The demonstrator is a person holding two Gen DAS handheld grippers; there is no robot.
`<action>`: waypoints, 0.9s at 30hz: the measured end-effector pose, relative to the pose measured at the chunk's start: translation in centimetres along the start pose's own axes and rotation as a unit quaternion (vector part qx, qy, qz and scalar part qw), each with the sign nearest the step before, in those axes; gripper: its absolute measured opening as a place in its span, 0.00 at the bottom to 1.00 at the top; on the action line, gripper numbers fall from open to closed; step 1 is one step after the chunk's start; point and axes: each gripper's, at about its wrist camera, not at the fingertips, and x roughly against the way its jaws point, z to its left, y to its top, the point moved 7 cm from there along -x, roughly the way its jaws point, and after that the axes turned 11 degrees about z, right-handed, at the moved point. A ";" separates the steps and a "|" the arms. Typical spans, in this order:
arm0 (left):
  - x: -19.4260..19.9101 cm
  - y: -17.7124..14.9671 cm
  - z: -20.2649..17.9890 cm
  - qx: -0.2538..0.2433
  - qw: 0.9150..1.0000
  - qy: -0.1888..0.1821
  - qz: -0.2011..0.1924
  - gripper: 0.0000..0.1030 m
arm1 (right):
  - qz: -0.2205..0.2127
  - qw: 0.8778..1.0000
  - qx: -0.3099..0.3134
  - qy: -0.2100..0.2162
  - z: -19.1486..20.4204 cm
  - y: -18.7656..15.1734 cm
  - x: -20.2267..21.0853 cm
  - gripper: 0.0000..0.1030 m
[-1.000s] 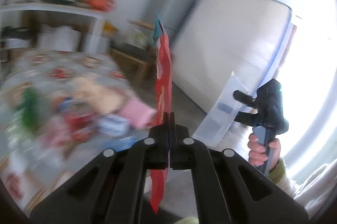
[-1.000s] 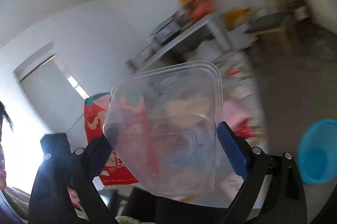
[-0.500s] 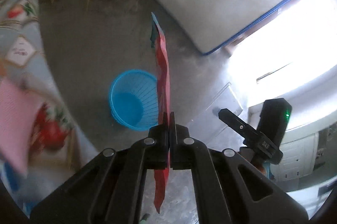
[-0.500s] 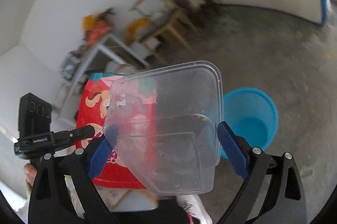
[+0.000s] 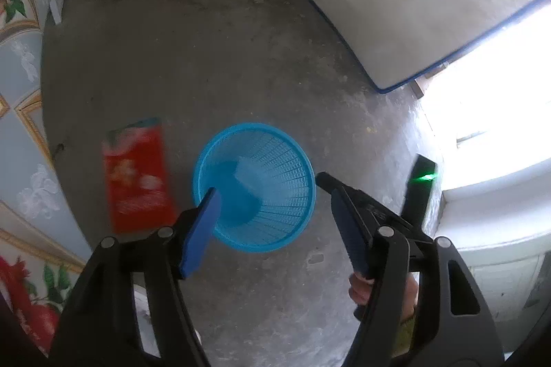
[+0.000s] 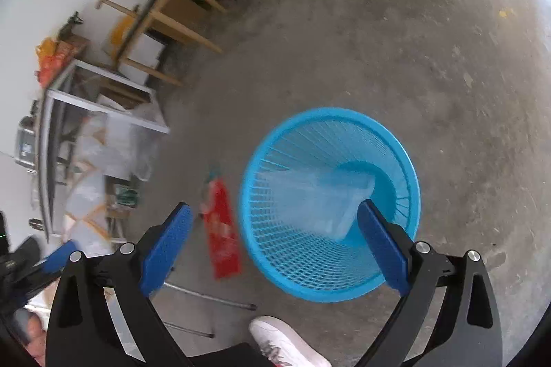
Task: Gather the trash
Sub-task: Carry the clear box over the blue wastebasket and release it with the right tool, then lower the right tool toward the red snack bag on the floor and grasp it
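A blue mesh basket (image 6: pixel 330 205) is seen standing on the grey concrete floor (image 6: pixel 430 39). Inside it a clear plastic container (image 6: pixel 323 198) is found, blurred, tilted against the mesh wall and reaching toward the bottom. Nothing else can be made out in the basket.

A red snack bag (image 5: pixel 137 174) is seen just outside the basket, beside its rim on the table side; it is blurred, and whether it is lying on the floor or in mid-air cannot be told. In the right wrist view the same bag (image 6: pixel 222 229) is shown edge-on, close to the basket wall.

The left gripper (image 5: pixel 275 208) is pointed down over the basket, and its jaws are opening with nothing between them; the bag is off to the outer side of one blue pad. The right gripper (image 6: pixel 272 239) is spread wide and empty above the basket, with the container beyond and below its pads, untouched by them. A white shoe (image 6: pixel 286 343) is visible at the basket's near side.
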 end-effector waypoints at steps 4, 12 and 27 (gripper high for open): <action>2.6 -1.1 -0.1 -0.024 0.999 0.017 -0.027 0.65 | 0.003 1.000 0.003 -0.008 -0.6 -0.9 -0.5 0.91; 13.0 -5.1 1.0 -0.054 0.993 0.009 -0.100 0.75 | -0.015 0.999 0.049 0.010 1.3 -4.5 2.0 0.91; 22.6 -21.7 11.3 0.061 0.985 0.054 -0.155 0.81 | 0.049 0.984 0.064 0.159 2.2 -18.7 0.6 0.91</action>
